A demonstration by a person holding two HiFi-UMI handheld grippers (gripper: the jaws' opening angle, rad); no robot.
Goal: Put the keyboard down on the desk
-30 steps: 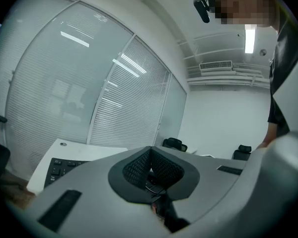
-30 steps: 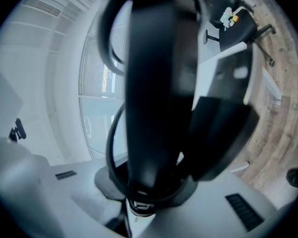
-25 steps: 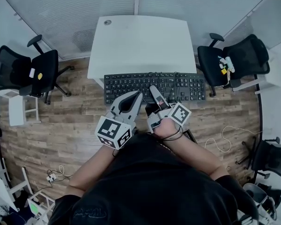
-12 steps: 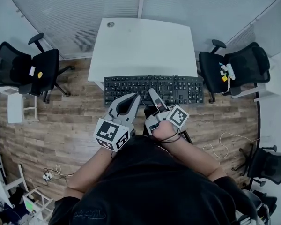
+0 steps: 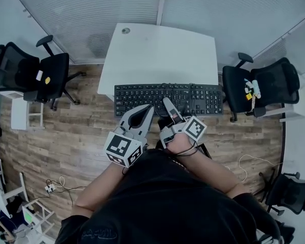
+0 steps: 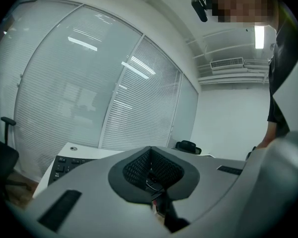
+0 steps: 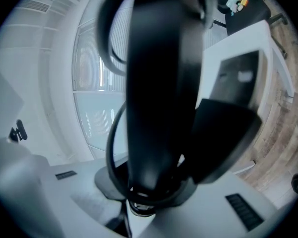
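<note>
At the near edge of the white desk [image 5: 162, 50], the black keyboard [image 5: 142, 93] hangs level, mostly out over the wooden floor [image 5: 66, 131]. The right gripper [image 5: 166, 101] is clamped on the keyboard's near side around the middle. The left gripper [image 5: 150, 107], jaws pressed together and empty, points at that same side just beside it.

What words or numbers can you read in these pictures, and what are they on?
No text here reads clearly.
Keyboard keys: too small to read.
Marker cubes: black-and-white square patterns, no letters.
Stickers on the office chair at the picture's left: too small to read.
Print on the person's black shirt: blurred.
</note>
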